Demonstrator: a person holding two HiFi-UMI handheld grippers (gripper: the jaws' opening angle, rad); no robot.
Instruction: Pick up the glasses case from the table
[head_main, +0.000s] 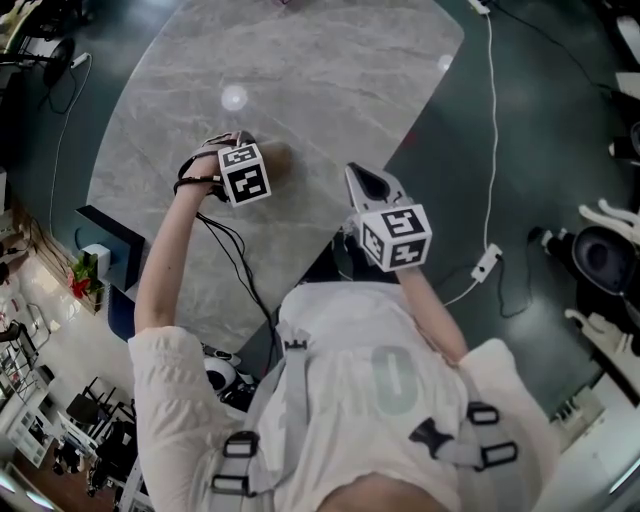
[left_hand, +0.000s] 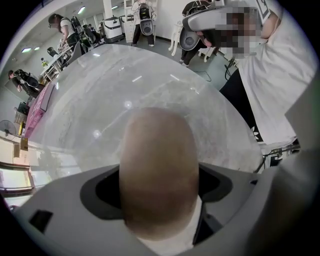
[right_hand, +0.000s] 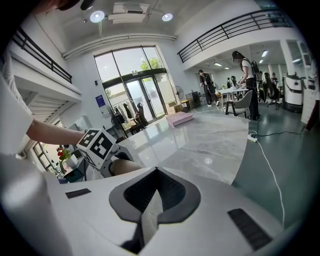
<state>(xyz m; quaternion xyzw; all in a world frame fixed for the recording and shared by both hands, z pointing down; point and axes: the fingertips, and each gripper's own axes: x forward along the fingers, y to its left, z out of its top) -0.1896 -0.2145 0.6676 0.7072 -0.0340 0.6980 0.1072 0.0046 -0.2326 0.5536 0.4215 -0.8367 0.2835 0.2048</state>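
Note:
The glasses case is brown and rounded, and it is over the grey marble table near its middle. My left gripper is shut on it. In the left gripper view the case fills the centre, with a jaw on each side. I cannot tell whether it rests on the table or hangs just above it. My right gripper is held over the table's near right edge, shut, with nothing between its jaws. From the right gripper view, the case shows beside the left gripper's marker cube.
The table's curved edge runs close to the person's body. A white cable and a power strip lie on the dark floor at the right. A pink object sits at the table's far end. People stand by desks beyond.

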